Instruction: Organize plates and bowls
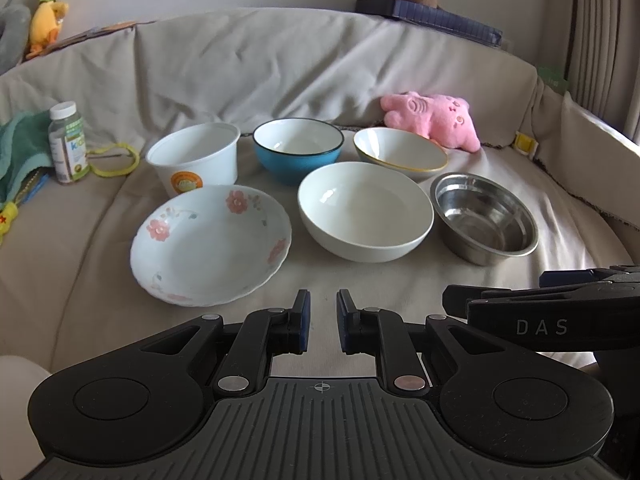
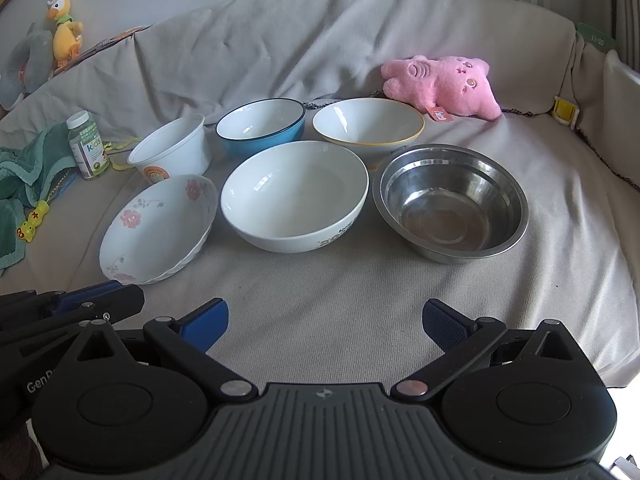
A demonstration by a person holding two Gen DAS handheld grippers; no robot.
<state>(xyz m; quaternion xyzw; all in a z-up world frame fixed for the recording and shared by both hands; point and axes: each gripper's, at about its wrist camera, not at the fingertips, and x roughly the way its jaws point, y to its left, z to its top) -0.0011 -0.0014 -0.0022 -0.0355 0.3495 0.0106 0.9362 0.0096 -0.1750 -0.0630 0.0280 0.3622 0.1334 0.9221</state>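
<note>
Several dishes sit on a beige sofa cover in two rows. The front row holds a floral plate (image 1: 211, 244) (image 2: 158, 228), a large white bowl (image 1: 366, 211) (image 2: 294, 195) and a steel bowl (image 1: 484, 218) (image 2: 450, 207). Behind them stand a white plastic tub (image 1: 194, 164) (image 2: 170, 152), a blue bowl (image 1: 298, 155) (image 2: 261, 125) and a gold-rimmed white bowl (image 1: 400, 153) (image 2: 368, 126). My left gripper (image 1: 323, 312) is shut with nothing in it, in front of the floral plate and white bowl. My right gripper (image 2: 326, 320) stands open and empty, in front of the white and steel bowls.
A pink plush toy (image 1: 434, 118) (image 2: 442, 86) lies behind the gold-rimmed bowl. A vitamin bottle (image 1: 68, 144) (image 2: 88, 146), a green cloth (image 1: 20, 148) (image 2: 28, 172) and a yellow ring (image 1: 116, 160) lie at the left. The sofa back rises behind the dishes.
</note>
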